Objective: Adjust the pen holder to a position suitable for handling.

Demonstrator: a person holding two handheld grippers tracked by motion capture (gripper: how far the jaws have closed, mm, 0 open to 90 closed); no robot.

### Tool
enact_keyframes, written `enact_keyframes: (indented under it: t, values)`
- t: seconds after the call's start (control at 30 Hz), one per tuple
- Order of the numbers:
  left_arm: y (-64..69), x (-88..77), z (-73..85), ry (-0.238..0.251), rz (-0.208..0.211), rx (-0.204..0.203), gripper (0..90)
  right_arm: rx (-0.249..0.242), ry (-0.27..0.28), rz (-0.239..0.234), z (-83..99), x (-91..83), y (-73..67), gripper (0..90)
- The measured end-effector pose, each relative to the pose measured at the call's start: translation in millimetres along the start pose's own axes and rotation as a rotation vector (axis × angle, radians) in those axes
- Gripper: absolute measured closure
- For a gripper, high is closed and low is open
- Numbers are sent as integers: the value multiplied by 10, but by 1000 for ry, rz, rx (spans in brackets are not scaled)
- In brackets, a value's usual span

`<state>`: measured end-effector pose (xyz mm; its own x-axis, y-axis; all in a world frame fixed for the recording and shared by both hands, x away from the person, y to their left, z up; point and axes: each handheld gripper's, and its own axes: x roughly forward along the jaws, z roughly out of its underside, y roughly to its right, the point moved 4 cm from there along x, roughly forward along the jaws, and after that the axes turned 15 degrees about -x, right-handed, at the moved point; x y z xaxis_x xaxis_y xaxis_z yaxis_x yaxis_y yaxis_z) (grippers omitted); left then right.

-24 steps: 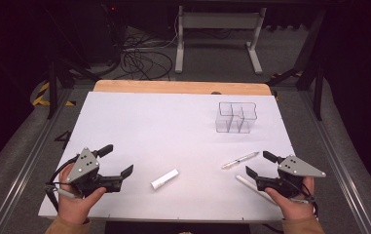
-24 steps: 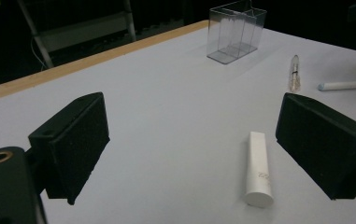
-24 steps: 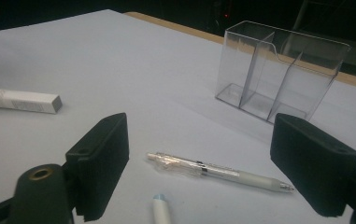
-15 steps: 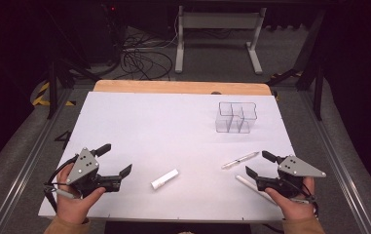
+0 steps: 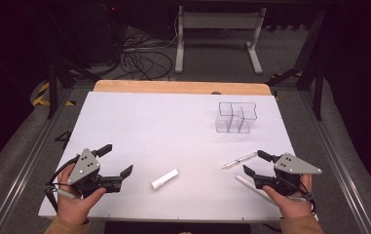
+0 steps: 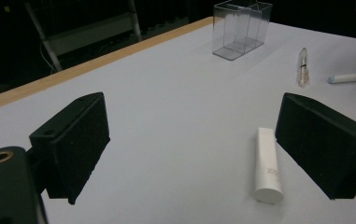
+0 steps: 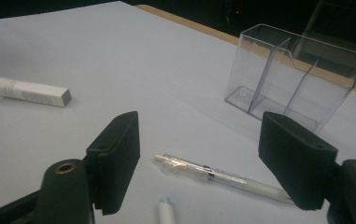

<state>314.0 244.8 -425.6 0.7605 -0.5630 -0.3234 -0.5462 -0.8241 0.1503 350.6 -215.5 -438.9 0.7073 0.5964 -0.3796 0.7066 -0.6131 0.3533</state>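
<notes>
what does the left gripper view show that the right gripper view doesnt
Left gripper view alone: the metal frame in the dark beyond the table's wooden edge, and the left tool, its jaws spread wide. Right gripper view alone: the right tool, open too, jaws either side of the pen. Shared: the clear organizer, the clear pen, the white tube, the blue-tipped white marker and the white tabletop.

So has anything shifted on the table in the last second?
Nothing visibly changed. Both the left gripper and right gripper remain open and empty near the table's front edge; the white tube, clear pen, white marker and clear organizer lie untouched.
</notes>
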Motion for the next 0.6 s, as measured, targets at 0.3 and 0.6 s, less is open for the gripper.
enact_keyframes:
  t: [0.3,0.6]
  values:
    - [12,-10,3,1,-15,-6,112,-20,1,-31,-171,74,115,317]
    - [-9,-19,4,-1,-14,-13,106,-10,9,-41,-255,174,218,306]
